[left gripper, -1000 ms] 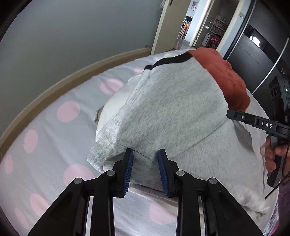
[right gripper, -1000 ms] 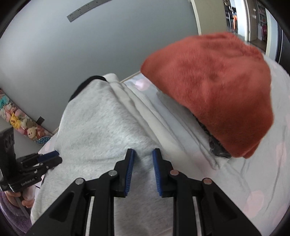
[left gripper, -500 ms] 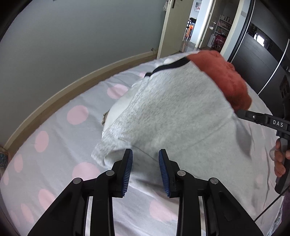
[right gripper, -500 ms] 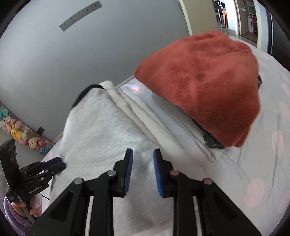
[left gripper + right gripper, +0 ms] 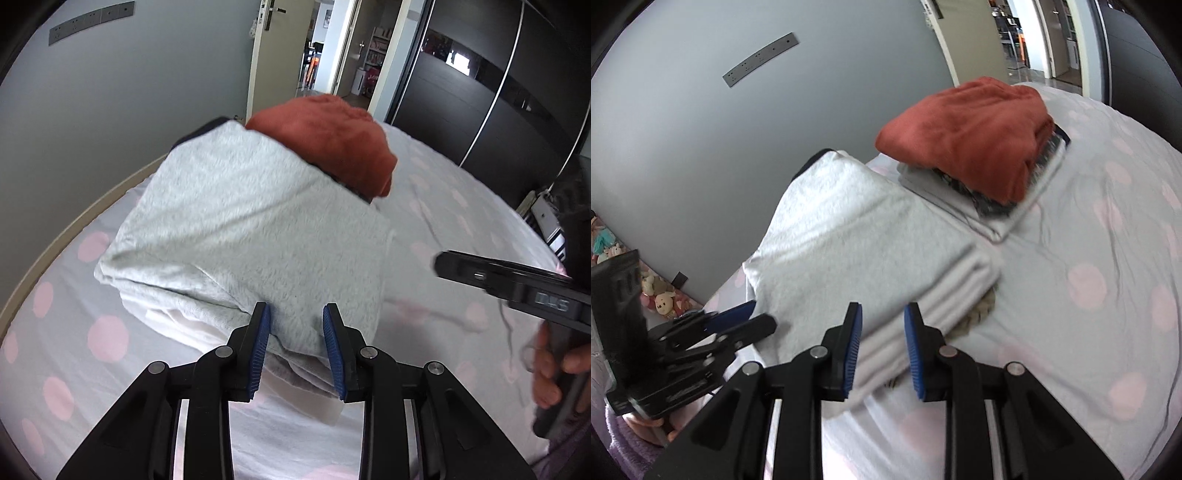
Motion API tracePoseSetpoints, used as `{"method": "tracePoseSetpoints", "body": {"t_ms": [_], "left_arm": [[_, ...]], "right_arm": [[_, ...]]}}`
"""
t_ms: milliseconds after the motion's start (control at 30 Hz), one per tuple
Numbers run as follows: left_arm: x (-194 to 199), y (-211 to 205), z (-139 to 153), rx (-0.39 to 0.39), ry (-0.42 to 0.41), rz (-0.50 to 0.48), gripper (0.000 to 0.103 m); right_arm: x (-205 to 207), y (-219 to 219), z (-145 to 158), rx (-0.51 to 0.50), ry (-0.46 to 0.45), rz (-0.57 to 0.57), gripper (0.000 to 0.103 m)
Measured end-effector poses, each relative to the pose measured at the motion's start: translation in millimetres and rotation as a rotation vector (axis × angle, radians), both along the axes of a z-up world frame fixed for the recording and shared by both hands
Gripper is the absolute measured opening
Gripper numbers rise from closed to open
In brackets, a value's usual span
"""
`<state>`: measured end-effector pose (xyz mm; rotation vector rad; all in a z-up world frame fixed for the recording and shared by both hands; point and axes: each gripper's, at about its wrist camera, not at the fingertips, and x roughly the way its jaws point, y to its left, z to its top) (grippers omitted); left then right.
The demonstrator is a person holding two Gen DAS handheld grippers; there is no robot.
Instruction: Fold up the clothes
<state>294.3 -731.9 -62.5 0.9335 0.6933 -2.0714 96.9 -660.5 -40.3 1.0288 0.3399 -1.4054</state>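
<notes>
A folded grey sweatshirt [image 5: 255, 236] is lying on the bed [image 5: 461, 236], on a sheet with pale pink dots; it is sitting on top of a stack of white folded clothes [image 5: 945, 295], whose layered edges are showing along the stack's right side in the right wrist view; a bit of a patterned fabric is peeking out under that stack at its near right corner. The stack is lying toward the bed's wall-side edge, where the wooden bed frame [image 5: 74, 229] is running along the grey wall.

Just beyond the grey sweatshirt, toward the far end of the bed, a rust-orange fleece [image 5: 967, 136] is topping a second folded pile; a dark patterned garment and a pale grey one are lying beneath it.

The left gripper [image 5: 297, 347] is hovering at the near edge of the grey sweatshirt; its jaws are standing apart, with the blue pads framing the cloth's edge in the view but not pressing on it. The right gripper [image 5: 882, 349] is hovering at the near right side of the stack; its jaws are opening, and nothing is being clamped between them. A hand [image 5: 554, 365] is gripping the right gripper's handle at the right of the left wrist view. Soft toys [image 5: 661, 299] are sitting against the wall beyond the bed.
</notes>
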Motion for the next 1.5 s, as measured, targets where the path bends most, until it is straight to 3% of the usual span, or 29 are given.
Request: {"method": "tracePoseSetpoints", "body": {"t_ms": [133, 267, 400, 500, 600, 667, 733, 800, 1200, 1500], "left_arm": [[-4.8, -6.4, -28.7, 0.044, -0.028, 0.009, 0.031], [-9.8, -6.7, -36.2, 0.049, -0.057, 0.018, 0.031], [-7.7, 7.6, -11.3, -0.008, -0.060, 0.044, 0.031], [-6.8, 29.6, 17.5, -0.100, -0.087, 0.071, 0.034], [-1.0, 53.9, 48.2, -0.175, -0.079, 0.094, 0.065], [4.0, 69.9, 68.5, -0.209, -0.046, 0.102, 0.067], [6.2, 85.0, 83.7, -0.235, -0.040, 0.117, 0.069], [9.6, 98.6, 96.9, -0.256, -0.038, 0.133, 0.077], [26.1, 163.9, 134.4, -0.372, -0.092, 0.210, 0.078], [35.3, 204.8, 127.0, -0.354, -0.131, 0.219, 0.080]], "right_arm": [[1.1, 27.8, -12.1, 0.007, -0.048, -0.034, 0.024], [17.4, 42.1, -13.7, 0.015, 0.035, -0.032, 0.024], [31.8, 56.2, -4.7, -0.011, 0.111, -0.016, 0.024], [40.2, 72.3, 11.7, -0.052, 0.151, -0.020, 0.024], [47.1, 88.0, 28.1, -0.088, 0.178, -0.029, 0.024], [50.1, 95.4, 37.8, -0.096, 0.186, -0.033, 0.029], [52.1, 103.3, 47.0, -0.103, 0.186, -0.038, 0.042], [53.4, 111.7, 56.4, -0.115, 0.182, -0.045, 0.044], [64.5, 164.0, 117.3, -0.224, 0.265, -0.121, 0.062], [84.3, 197.0, 113.1, -0.231, 0.286, -0.106, 0.063]]}}
